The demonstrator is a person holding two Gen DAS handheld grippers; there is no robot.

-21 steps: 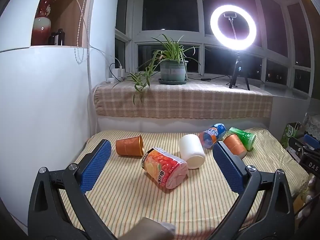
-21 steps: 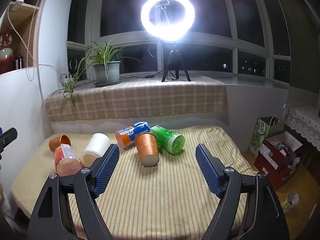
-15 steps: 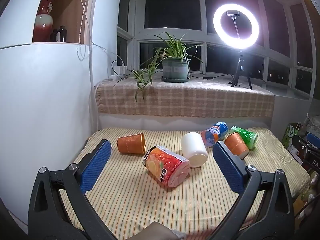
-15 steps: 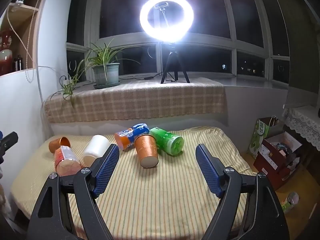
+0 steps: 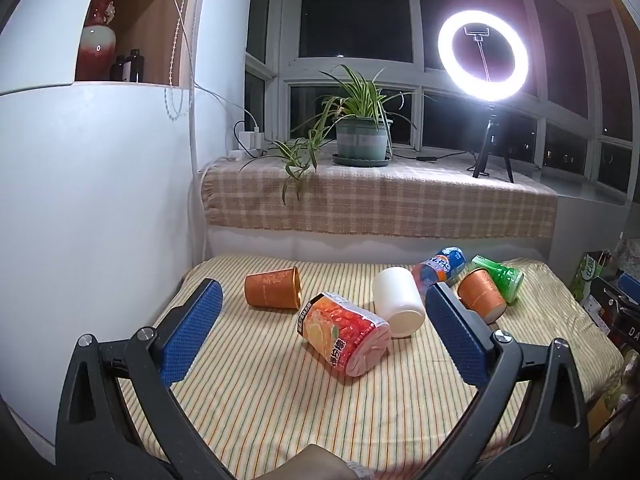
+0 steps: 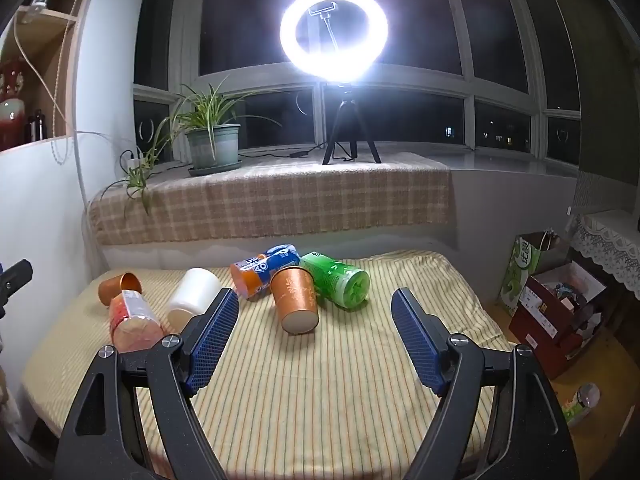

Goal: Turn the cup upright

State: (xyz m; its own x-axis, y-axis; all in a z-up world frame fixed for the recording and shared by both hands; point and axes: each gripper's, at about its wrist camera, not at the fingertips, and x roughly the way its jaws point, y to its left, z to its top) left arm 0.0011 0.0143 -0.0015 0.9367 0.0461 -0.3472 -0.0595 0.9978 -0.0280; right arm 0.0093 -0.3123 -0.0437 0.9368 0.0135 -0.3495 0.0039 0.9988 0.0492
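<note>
Several cups lie on their sides on the striped table (image 5: 280, 400). An orange paper cup (image 5: 273, 289) lies at the back left, a red fruit-print cup (image 5: 344, 334) in the middle, a white cup (image 5: 398, 301) beside it. Further right lie a blue-orange cup (image 5: 440, 267), another orange paper cup (image 5: 481, 295) and a green cup (image 5: 500, 278). My left gripper (image 5: 320, 320) is open and empty, above the table in front of the fruit-print cup. My right gripper (image 6: 314, 322) is open and empty, facing the orange paper cup (image 6: 297, 297) and green cup (image 6: 338, 280).
A checked-cloth window ledge (image 5: 380, 204) behind the table holds a potted plant (image 5: 362, 136) and a ring light on a tripod (image 5: 484, 60). A white cabinet (image 5: 80, 200) stands on the left. Boxes and bags (image 6: 560, 300) stand on the floor at the right.
Both views have shifted slightly; the left gripper has drawn back or risen a little, so the cups sit lower in its view. No cup has moved. Both grippers stay open.
</note>
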